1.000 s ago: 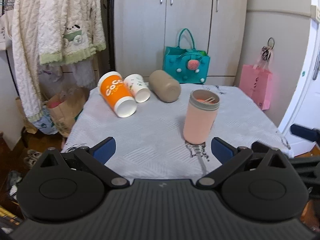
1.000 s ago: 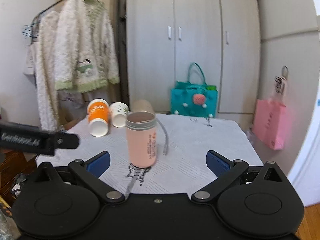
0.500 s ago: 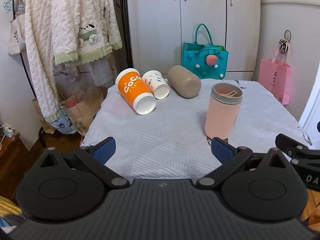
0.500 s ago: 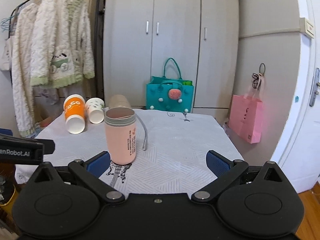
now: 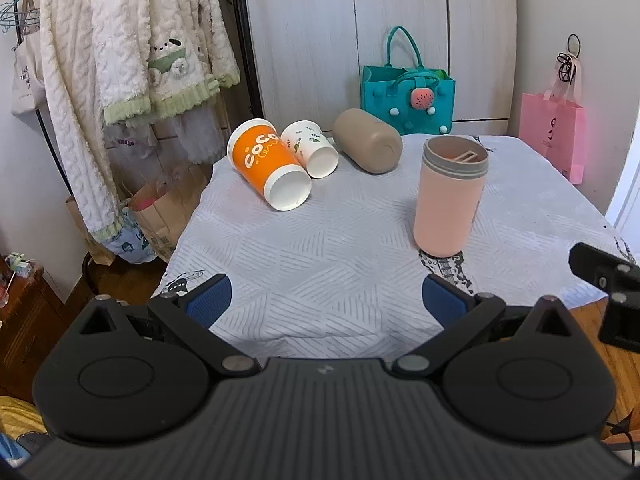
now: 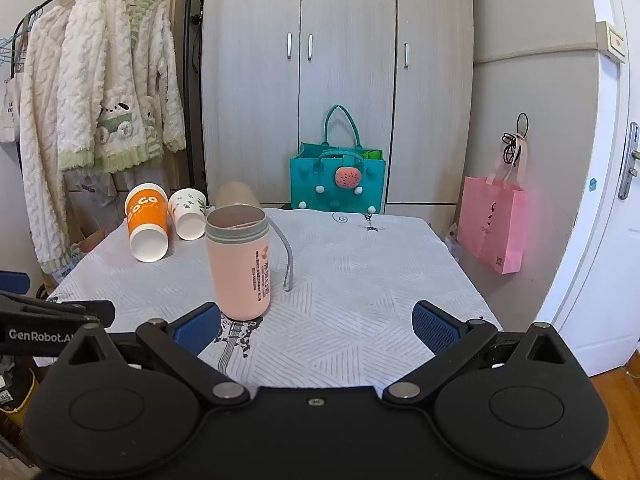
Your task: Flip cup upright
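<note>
— What's behind the bench (image 5: 340, 264)?
— A grey wardrobe (image 6: 340, 80), with a teal felt bag (image 6: 338, 180) at its foot.
— And off to the sides?
— Fluffy white cardigans (image 5: 132, 40) on a rack to the left, a pink gift bag (image 6: 494, 228) hanging on the right.

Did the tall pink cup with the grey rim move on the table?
No. The tall pink cup with the grey rim stands on the same black guitar print on the tablecloth as before; only the cameras shifted.

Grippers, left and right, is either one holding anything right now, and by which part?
Nothing is held. The left gripper and right gripper are both open and empty, short of the upright pink cup.
</note>
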The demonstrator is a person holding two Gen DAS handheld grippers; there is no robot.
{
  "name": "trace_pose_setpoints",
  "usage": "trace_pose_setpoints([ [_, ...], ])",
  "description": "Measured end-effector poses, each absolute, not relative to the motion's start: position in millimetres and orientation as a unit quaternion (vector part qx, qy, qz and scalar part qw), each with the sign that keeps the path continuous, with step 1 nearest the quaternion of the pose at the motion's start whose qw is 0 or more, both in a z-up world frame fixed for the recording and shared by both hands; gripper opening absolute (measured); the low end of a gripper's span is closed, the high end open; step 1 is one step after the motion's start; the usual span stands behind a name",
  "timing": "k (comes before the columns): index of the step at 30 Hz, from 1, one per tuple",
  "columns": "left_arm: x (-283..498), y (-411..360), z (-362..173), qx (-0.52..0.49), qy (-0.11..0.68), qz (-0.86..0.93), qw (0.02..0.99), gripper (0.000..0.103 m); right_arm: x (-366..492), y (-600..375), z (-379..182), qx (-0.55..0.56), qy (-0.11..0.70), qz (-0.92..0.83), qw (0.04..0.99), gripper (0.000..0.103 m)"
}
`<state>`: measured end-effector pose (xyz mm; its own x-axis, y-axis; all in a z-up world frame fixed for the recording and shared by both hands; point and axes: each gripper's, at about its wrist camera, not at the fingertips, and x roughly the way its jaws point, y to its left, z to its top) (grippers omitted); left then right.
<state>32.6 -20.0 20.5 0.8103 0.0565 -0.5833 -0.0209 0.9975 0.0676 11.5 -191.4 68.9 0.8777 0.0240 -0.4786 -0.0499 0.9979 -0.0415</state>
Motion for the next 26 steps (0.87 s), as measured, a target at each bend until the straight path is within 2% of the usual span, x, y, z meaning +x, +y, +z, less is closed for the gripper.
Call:
trace_pose_setpoints([
  [26,28,-12,26,0.01,0.293,0.035,0.955,0.103,12,-194,67,-0.029,0.243,0.004,0.97,0.103],
])
